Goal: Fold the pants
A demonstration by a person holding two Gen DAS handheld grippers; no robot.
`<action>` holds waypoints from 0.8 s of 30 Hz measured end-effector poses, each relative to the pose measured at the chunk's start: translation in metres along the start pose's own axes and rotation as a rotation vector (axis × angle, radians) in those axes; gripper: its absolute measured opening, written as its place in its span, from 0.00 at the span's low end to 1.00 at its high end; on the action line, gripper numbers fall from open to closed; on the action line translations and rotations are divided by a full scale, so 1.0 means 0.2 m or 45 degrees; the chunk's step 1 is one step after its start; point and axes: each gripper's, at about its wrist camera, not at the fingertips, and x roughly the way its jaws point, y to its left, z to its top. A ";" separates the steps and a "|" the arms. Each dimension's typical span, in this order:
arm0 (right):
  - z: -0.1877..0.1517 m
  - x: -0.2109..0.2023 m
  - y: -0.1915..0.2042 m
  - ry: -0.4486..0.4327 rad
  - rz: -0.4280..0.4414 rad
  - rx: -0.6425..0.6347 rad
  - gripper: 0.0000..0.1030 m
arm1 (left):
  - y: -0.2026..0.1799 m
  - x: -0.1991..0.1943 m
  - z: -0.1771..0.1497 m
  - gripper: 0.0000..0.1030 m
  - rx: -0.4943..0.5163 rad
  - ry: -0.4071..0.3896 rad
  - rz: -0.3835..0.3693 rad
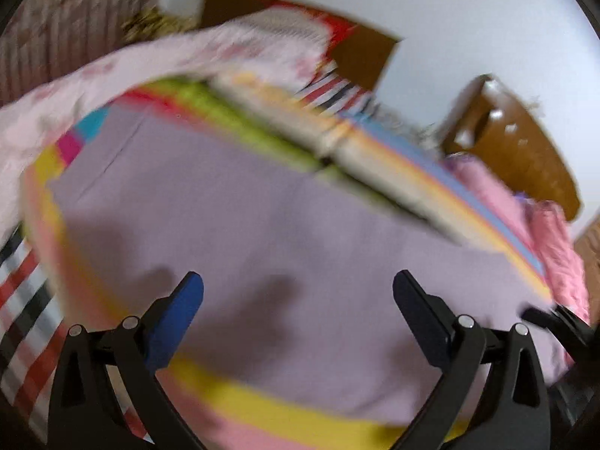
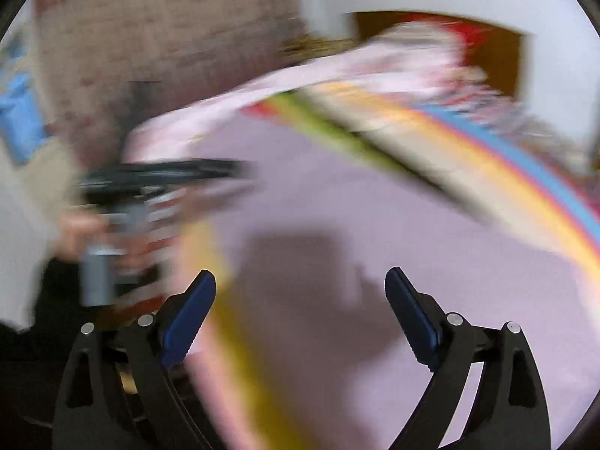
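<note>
Left wrist view has the pants (image 1: 375, 157) lying crosswise well ahead of both grippers, left gripper (image 1: 298, 296) and right gripper (image 2: 300, 288) jaws apart, empty.

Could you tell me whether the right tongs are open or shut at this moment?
Open. The right tongs stand with their blue pads far apart, and only the lilac sheet shows in the gap between them.

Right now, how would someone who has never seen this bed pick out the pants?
Start at the lilac sheet with its rainbow-striped border. Along its far edge lies a long folded strip, the pants. They are plain cream with a dark underside, unlike the bright stripes beside them.
</note>
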 end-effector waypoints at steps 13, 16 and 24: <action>-0.26 -0.16 -0.86 0.056 -0.369 0.487 0.87 | -0.51 0.47 -0.06 0.98 0.316 0.242 0.123; -0.40 -0.33 -0.90 0.006 -0.428 0.502 0.89 | -0.59 0.35 -0.11 0.98 0.307 0.170 -0.011; -0.74 -0.42 -1.06 0.136 -0.526 0.652 0.89 | -0.97 0.34 -0.49 0.98 0.615 0.257 -0.080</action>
